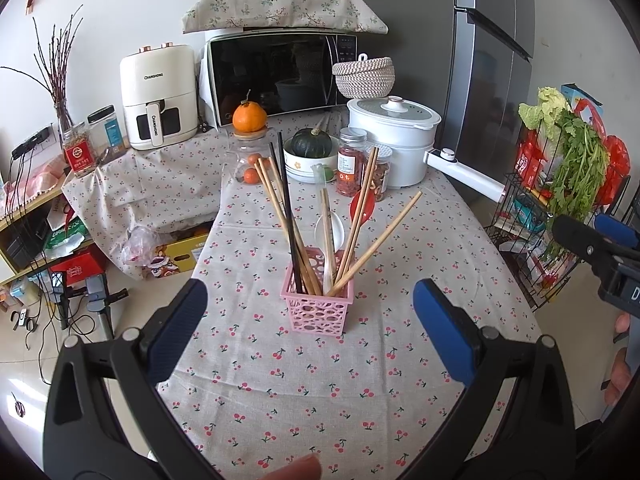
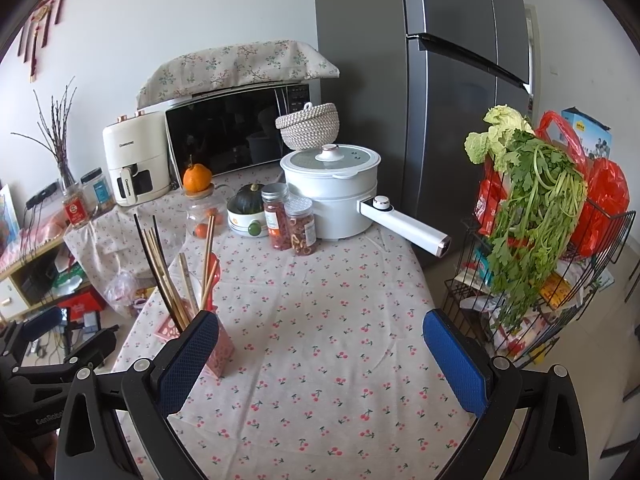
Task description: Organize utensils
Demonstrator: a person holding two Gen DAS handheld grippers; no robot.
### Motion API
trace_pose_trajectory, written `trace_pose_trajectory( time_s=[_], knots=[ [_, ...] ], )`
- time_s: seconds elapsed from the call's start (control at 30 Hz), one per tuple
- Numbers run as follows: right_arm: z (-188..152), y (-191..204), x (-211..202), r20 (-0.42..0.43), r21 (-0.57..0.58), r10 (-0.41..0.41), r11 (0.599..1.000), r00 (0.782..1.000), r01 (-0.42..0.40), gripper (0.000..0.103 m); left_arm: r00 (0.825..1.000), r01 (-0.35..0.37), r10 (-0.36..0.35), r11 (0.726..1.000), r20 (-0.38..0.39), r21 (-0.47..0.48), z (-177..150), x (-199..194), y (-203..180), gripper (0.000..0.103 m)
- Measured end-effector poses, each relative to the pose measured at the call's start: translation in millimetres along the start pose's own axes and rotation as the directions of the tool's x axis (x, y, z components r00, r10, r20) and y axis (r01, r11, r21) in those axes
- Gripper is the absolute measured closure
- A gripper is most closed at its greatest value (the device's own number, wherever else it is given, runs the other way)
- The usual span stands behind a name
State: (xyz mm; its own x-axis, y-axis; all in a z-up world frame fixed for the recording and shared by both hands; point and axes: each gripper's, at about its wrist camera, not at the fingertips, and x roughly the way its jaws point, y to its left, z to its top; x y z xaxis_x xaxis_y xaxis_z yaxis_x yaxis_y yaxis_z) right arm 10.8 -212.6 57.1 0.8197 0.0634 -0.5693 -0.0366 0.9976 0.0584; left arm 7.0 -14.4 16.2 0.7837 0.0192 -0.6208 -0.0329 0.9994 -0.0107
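Pink basket (image 1: 319, 307) of chopsticks (image 1: 280, 216), jars (image 1: 352, 162) and white pot (image 1: 394, 140) well behind.

Matt cherry-print cloth covers the desk (image 1: 320, 380); the pink basket (image 1: 318, 308) is perforated plastic; wooden chopsticks (image 1: 276, 200) look matt; the white electric pot (image 2: 332, 196) is glossy; the fridge (image 2: 460, 100) is brushed metal.

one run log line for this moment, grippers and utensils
left gripper: open, empty | right gripper: open, empty | chopsticks and spoons upright in pink basket | tablecloth: no loose utensils seen
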Motion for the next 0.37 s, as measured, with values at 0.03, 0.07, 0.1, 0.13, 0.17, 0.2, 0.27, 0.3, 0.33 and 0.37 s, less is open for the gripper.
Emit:
trace_pose_trajectory(
  time_s=[0.03,0.07,0.1,0.13,0.17,0.2,0.27,0.3,0.33,0.37],
  knots=[
    [0.0,0.3,0.5,-0.001,0.000,0.000,1.000,1.000,0.000,0.000,1.000,0.000,0.000,1.000,0.000,0.001,-0.1,0.0,0.3,0.001],
    [0.0,0.2,0.7,-0.001,0.000,0.000,1.000,1.000,0.000,0.000,1.000,0.000,0.000,1.000,-0.001,0.000,-0.2,-0.1,0.2,0.001],
    [0.0,0.6,0.7,-0.002,0.000,0.001,1.000,1.000,-0.001,0.000,1.000,0.001,-0.001,1.000,-0.003,0.001,-0.3,0.3,0.5,0.001],
    [-0.1,0.7,0.6,-0.002,0.000,0.000,1.000,1.000,0.000,0.000,1.000,0.002,-0.002,1.000,-0.003,0.001,-0.4,0.4,0.9,0.001],
    [-0.3,0.7,1.4,-0.002,0.001,0.001,1.000,1.000,-0.001,0.000,1.000,0.002,-0.002,1.000,-0.004,0.002,-0.4,0.5,0.4,0.001],
    [-0.4,1.1,1.4,-0.003,0.000,0.001,1.000,1.000,-0.001,0.000,1.000,0.003,-0.003,1.000,-0.004,0.003,-0.5,0.6,0.6,0.001],
    [-0.3,0.6,1.4,-0.002,0.000,0.000,1.000,1.000,0.000,0.000,1.000,0.004,-0.004,1.000,-0.006,0.005,-0.8,0.8,-0.2,0.001],
    [-0.3,1.0,1.5,-0.002,0.000,0.001,1.000,1.000,-0.001,0.000,1.000,0.005,-0.005,1.000,-0.007,0.005,-0.9,0.8,-0.8,0.001],
    [-0.3,0.7,1.5,-0.003,0.000,0.000,1.000,1.000,0.000,0.000,1.000,0.005,-0.005,1.000,-0.007,0.006,-1.2,0.8,-0.8,0.001],
    [-0.3,0.7,1.6,-0.003,0.001,0.000,1.000,1.000,0.000,0.000,1.000,0.003,-0.003,1.000,-0.006,0.006,-1.3,0.7,-0.7,0.001]
  ],
)
